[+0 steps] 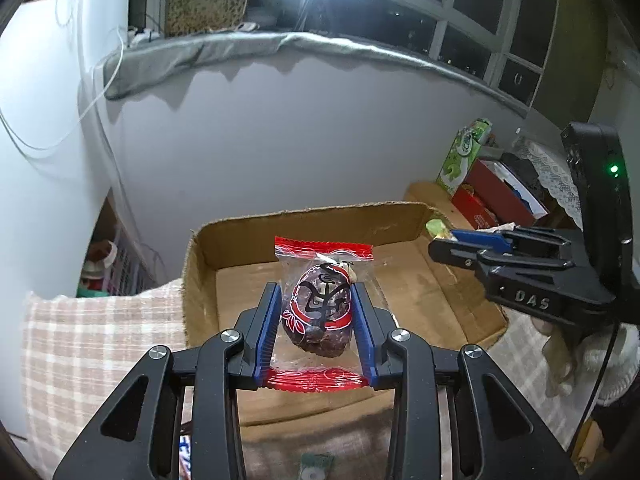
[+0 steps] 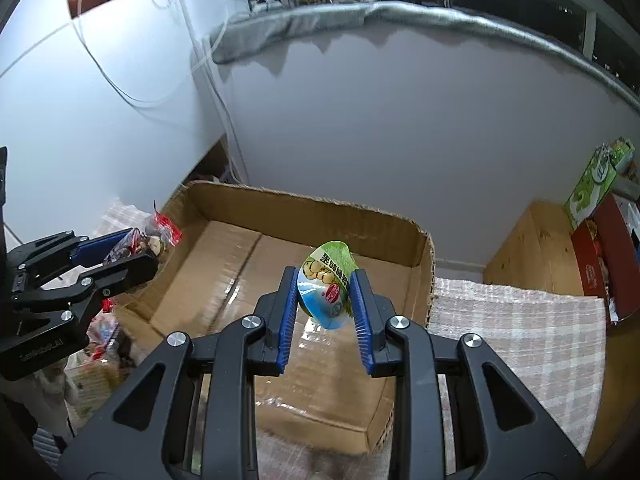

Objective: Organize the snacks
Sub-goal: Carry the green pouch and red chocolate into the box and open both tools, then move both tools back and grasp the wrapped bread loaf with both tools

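Over the box, left wrist view: the left gripper [image 1: 316, 316] was above the cardboard box [image 1: 312, 218], pointing down and forward.
Left gripper fingers: the two blue pads [image 1: 269, 330] were closed most of the way and pressed on both sides of a red-edged clear snack packet [image 1: 320, 314].
Packet content: a dark, round, wrinkled piece with red and black print over it; it was perhaps a dried fruit, but the wrapper made this hard to tell.
Packet place: it was held upright in the air, over the near half of the box floor, and touched no cardboard.
Right gripper in this view: the right gripper [image 1: 456, 242] came in from the right edge, over the right side of the box, with a green and yellow thing at its tip.
Surroundings: a checked cloth [image 1: 92, 344] lay under the box; a green carton [image 1: 466, 158] and a red box [image 1: 496, 196] stood far right.

Over the box, right wrist view: the right gripper [image 2: 325, 294] hung above the same cardboard box [image 2: 320, 208].
Right gripper fingers: its blue pads [image 2: 362, 312] were nearly closed and gripped a small round snack cup [image 2: 326, 292] with a green, blue and white lid.
Cup place: it was tilted on its edge between the pads, in the air over the middle of the box floor.
Left gripper in this view: the left gripper [image 2: 132, 246] was at the left edge, over the left wall of the box, with the red-edged packet [image 2: 158, 234] between its fingers.
Beside the box: more wrapped snacks [image 2: 102, 332] lay to the left, blurred.
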